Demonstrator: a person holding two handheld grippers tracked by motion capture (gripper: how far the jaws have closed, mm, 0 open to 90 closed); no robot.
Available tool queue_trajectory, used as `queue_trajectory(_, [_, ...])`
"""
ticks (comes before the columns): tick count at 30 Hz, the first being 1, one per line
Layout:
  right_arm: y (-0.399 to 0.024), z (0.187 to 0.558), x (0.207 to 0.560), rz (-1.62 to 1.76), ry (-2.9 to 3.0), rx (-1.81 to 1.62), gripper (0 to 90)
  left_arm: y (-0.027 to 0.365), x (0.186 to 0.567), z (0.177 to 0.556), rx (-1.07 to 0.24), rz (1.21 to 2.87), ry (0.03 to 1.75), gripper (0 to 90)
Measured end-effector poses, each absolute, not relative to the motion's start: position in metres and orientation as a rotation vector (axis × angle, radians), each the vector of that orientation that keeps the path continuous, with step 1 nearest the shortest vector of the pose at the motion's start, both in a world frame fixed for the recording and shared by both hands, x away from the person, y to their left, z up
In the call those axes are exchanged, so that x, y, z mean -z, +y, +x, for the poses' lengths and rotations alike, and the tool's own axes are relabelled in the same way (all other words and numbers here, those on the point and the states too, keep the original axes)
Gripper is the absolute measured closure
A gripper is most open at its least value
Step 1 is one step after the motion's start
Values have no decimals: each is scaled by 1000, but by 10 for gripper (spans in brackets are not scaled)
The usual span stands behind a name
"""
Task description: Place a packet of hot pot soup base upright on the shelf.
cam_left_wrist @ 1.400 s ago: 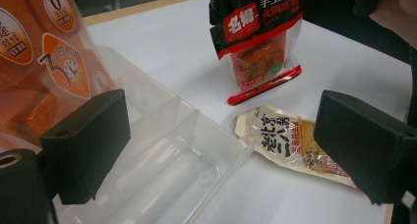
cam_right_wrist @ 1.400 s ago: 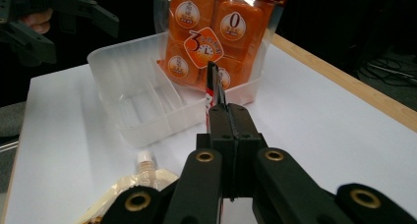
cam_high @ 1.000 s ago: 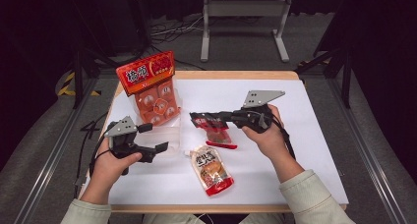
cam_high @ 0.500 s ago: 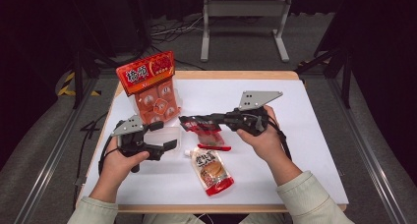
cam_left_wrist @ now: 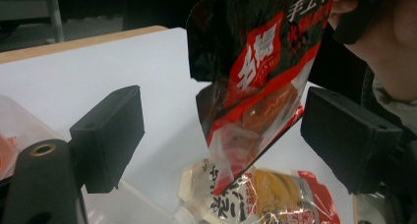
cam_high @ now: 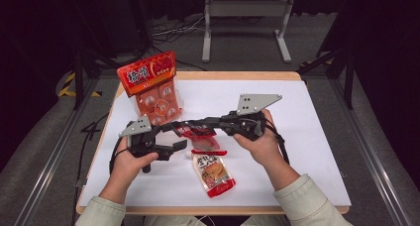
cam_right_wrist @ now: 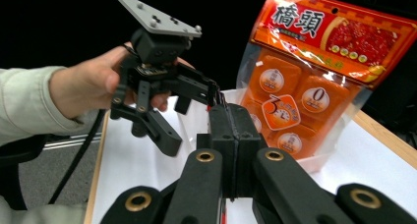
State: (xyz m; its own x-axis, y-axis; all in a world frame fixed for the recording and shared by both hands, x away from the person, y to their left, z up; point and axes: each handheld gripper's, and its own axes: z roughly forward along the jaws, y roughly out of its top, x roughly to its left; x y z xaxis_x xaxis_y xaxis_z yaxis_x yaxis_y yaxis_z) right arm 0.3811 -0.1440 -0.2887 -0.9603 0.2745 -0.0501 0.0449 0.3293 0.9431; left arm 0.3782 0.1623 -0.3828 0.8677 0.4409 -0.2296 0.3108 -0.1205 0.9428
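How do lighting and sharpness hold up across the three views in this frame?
High view: white table evenly lit, surroundings dark, slightly soft. Left gripper view: hanging red-and-black snack pouch dim and backlit, glare on the pouch lying on the table, near jaws blurred. Right gripper view: orange bag bright and sharp, background black, right tool in front out of focus.

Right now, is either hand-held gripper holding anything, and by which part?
The right hand-held gripper is shut on the top edge of the red and black snack pouch, which hangs between the open jaws of the left hand-held gripper.
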Motion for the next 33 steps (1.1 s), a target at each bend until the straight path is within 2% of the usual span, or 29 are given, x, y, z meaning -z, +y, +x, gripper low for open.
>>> queue_trajectory(5, [-141, 379, 288, 273, 2389, -1704, 900, 159, 383, 380, -108, 1688, 553, 192])
queue_trajectory(10, [-136, 377, 289, 253, 2387, -1721, 900, 156, 384, 381, -76, 1664, 527, 257])
queue_trajectory(17, [-135, 377, 290, 254, 2375, -1738, 900, 154, 384, 380, -55, 1680, 470, 462])
queue_trajectory(23, [-139, 379, 293, 286, 2350, -1752, 900, 157, 381, 376, -62, 1707, 418, 771])
queue_trajectory(28, [-142, 380, 294, 301, 2332, -1761, 900, 156, 374, 372, -91, 1722, 400, 875])
queue_trajectory(33, [-144, 379, 294, 303, 2319, -1753, 900, 156, 372, 371, -91, 1725, 396, 889])
